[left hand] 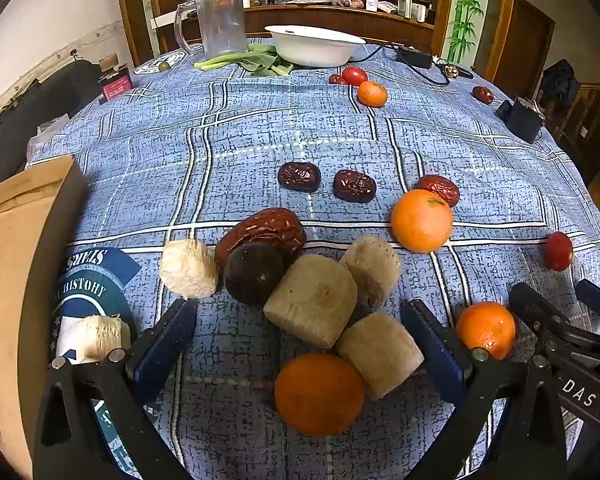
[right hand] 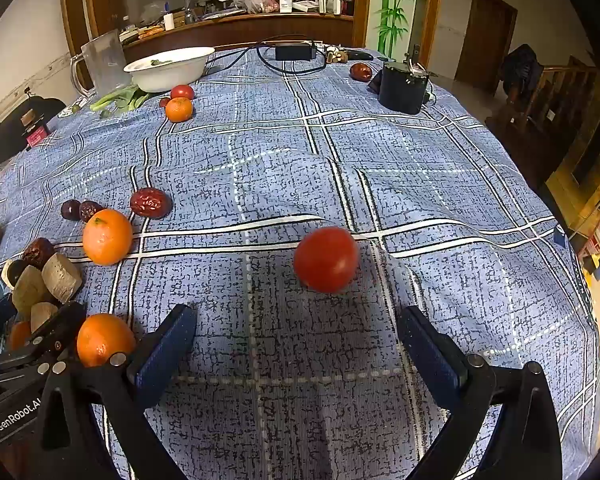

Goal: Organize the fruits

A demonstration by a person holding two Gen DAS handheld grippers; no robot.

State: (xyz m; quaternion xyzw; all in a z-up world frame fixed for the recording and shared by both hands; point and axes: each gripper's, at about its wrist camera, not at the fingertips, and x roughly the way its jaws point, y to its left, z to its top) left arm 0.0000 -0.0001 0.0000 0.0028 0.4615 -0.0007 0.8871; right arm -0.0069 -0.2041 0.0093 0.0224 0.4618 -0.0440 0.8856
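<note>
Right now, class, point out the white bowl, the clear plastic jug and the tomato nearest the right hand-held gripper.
white bowl (left hand: 314,54), left wrist view, on its outer wall.
clear plastic jug (left hand: 221,24), left wrist view, mid-body.
tomato (right hand: 326,259), right wrist view, centre of its skin.

White bowl (left hand: 312,46), clear plastic jug (left hand: 220,20), black adapter (right hand: 295,53), cardboard box (left hand: 16,240) on blue checked tablecloth (right hand: 380,160).

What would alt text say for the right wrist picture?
An open right gripper hovers over a blue checked tablecloth, a red tomato just ahead of it. Oranges and dates lie to the left.
</note>
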